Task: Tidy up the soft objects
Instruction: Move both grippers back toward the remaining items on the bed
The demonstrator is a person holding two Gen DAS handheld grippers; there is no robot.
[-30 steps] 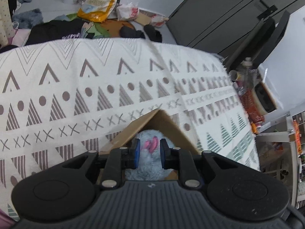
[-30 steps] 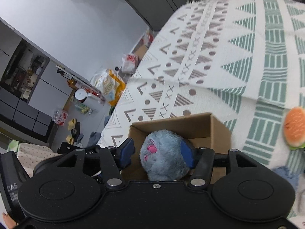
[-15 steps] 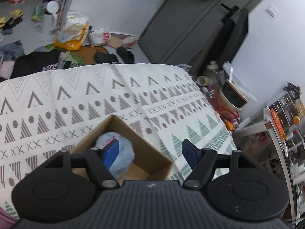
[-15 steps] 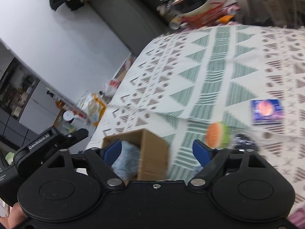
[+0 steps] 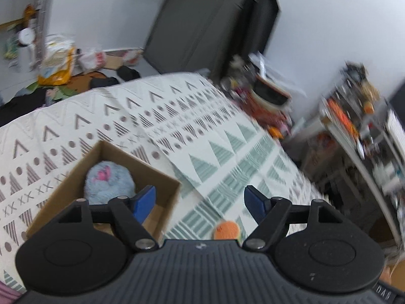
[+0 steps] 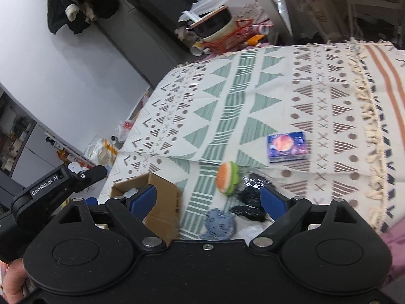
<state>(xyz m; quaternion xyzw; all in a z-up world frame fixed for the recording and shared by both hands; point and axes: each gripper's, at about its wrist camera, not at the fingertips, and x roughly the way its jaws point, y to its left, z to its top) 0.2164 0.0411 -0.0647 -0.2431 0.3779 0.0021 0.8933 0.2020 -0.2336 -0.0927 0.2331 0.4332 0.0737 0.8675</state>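
A fluffy blue-grey plush ball (image 5: 108,182) with a pink mark lies inside an open cardboard box (image 5: 162,177) on the patterned blanket. My left gripper (image 5: 200,201) hovers open above the box's right edge, holding nothing. An orange-and-green burger plush (image 5: 226,230) peeks out just below it. In the right wrist view, my right gripper (image 6: 208,198) is open and empty above the burger plush (image 6: 227,177), a blue soft toy (image 6: 220,224) and a black soft object (image 6: 253,186). The box (image 6: 164,202) sits at its left.
A blue printed packet (image 6: 288,147) lies on the blanket (image 6: 253,96) to the right. The other hand-held gripper body (image 6: 55,187) shows at the left, with a hand (image 6: 12,281) below it. A red basket with bowls (image 6: 222,35) stands beyond the far edge. Clutter covers the floor (image 5: 58,65).
Both grippers let go of the plush ball, opened wide, and drew back and rightward from the box. The ball now rests in the box; the burger plush has come into view.
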